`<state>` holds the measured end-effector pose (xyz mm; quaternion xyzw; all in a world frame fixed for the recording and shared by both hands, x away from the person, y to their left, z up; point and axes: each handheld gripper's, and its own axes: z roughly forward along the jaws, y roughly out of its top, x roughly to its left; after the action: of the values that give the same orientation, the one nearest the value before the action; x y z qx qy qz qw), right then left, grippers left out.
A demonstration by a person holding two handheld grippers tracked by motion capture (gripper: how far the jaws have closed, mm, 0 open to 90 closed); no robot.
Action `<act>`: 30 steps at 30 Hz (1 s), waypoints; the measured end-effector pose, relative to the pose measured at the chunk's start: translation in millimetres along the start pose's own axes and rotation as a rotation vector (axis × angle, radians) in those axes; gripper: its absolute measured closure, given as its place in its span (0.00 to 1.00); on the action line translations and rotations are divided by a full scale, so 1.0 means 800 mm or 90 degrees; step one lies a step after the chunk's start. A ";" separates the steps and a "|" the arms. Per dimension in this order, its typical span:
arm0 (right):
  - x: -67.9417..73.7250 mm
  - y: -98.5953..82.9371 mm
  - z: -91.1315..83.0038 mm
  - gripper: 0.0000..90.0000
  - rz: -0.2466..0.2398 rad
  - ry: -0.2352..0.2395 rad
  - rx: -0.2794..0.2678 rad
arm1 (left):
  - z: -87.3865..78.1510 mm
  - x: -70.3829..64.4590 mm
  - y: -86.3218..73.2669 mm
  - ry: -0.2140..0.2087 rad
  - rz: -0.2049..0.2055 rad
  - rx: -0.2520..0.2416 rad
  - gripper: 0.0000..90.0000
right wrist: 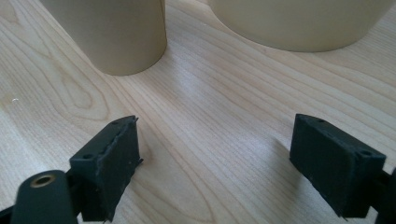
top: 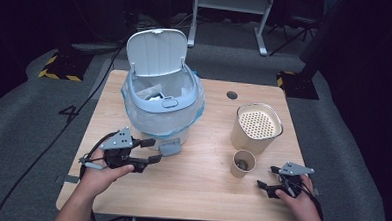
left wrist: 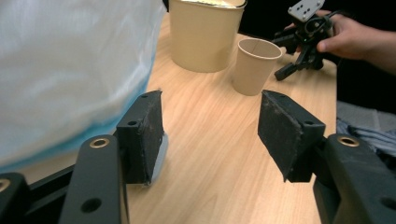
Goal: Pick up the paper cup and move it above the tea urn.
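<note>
A white and pale-blue pedal bin [top: 162, 101] stands at the back left of the wooden table [top: 200, 191], lid up, lined with a bag [left wrist: 70, 70]. My left gripper [top: 153, 150] is open right in front of it, one jaw beside the grey foot pedal [top: 170, 147]. A small paper cup [top: 243, 163] with something dark inside stands in front of a taller tan container [top: 257, 127] with a perforated insert. My right gripper [top: 266, 176] is open low over the table, just right of the cup [right wrist: 112, 32], with nothing between its jaws.
A round cable hole [top: 231, 95] sits in the tabletop behind the tan container [left wrist: 205, 35]. Cables trail off the table's left side to the floor. Bare wood lies between the two grippers along the front edge.
</note>
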<state>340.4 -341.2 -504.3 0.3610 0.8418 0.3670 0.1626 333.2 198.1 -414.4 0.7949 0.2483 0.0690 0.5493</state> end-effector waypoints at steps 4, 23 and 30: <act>0.000 0.000 0.000 0.18 0.000 0.000 0.000 | 0.007 0.009 -0.021 0.003 -0.013 0.034 0.44; 0.001 -0.001 -0.002 0.19 0.005 -0.001 0.001 | 0.048 0.037 -0.085 0.086 -0.007 0.199 0.40; 0.010 0.009 -0.013 0.27 0.007 0.037 -0.006 | 0.057 0.038 -0.092 0.132 0.016 0.236 0.30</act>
<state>333.2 -337.2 -492.2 0.3537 0.8424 0.3824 0.1381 353.8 194.5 -503.6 0.8740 0.3023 0.1104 0.3640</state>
